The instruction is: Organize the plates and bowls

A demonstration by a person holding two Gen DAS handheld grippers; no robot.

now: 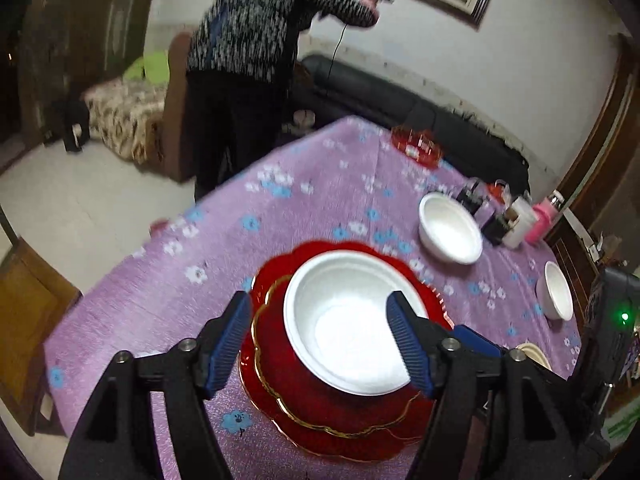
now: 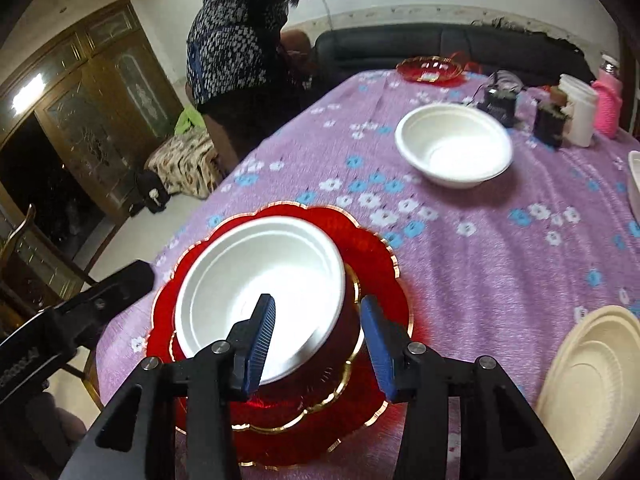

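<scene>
A white foam bowl (image 1: pixel 344 320) (image 2: pixel 260 280) sits in a stack of red gold-rimmed plates (image 1: pixel 320 412) (image 2: pixel 372 248) on the purple flowered tablecloth (image 1: pixel 280 208). My left gripper (image 1: pixel 320 340) is open, its blue pads either side of the bowl. My right gripper (image 2: pixel 320 344) is open with the bowl's right rim between its pads; whether they touch it I cannot tell. A second white bowl (image 1: pixel 450 228) (image 2: pixel 454 146) stands further back. A third bowl (image 1: pixel 556 292) is at the right edge. A cream plate (image 2: pixel 596 384) lies at the near right.
A red dish (image 1: pixel 416 142) (image 2: pixel 432 67) sits at the table's far edge. Dark jars (image 2: pixel 550 122), a white container (image 2: pixel 580 108) and a pink bottle (image 2: pixel 608 104) stand at the back right. A person (image 1: pixel 256 60) stands beyond the table by a black sofa (image 1: pixel 400 108).
</scene>
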